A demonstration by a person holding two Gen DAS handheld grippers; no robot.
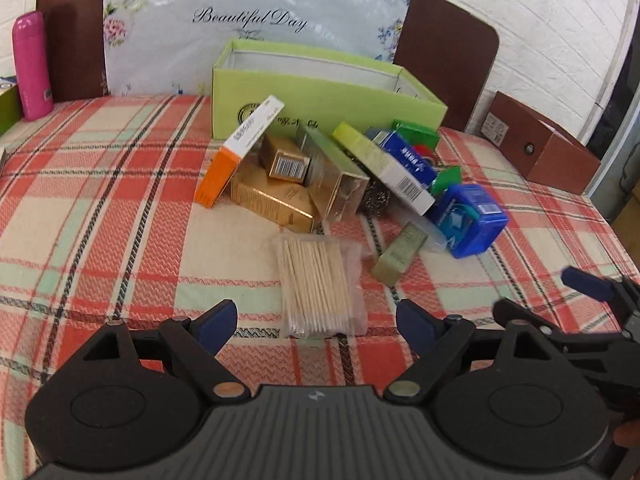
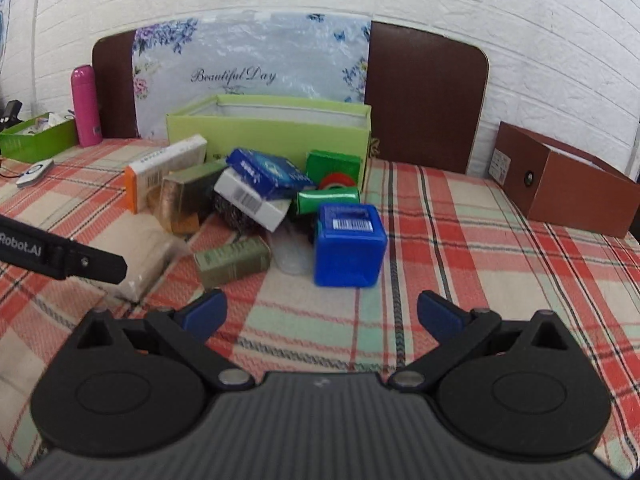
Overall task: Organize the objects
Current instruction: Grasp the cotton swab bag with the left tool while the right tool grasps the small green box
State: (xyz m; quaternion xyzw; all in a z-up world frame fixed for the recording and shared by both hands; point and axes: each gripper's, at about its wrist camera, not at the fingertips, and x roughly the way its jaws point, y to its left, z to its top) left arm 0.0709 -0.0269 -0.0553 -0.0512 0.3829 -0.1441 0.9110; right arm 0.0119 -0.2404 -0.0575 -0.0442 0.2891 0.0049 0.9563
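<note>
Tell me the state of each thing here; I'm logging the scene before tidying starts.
Left gripper: open, holding nothing.
Right gripper: open, holding nothing.
Green box: open on top, upright.
Bag of cotton swabs: sealed, lying flat.
Blue tub: closed, tipped on its side.
Pink flask: upright, capped.
Orange-and-white box: tilted against the pile.

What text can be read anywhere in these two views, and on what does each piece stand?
"Beautiful Day": floral sheet against the headboard.
"Robot.AI", first letters cut off: the left gripper's arm in the right wrist view.
Characters on the green box: too blurred.
Print and barcodes on the orange-and-white box, blue box and brown box: too small.
</note>
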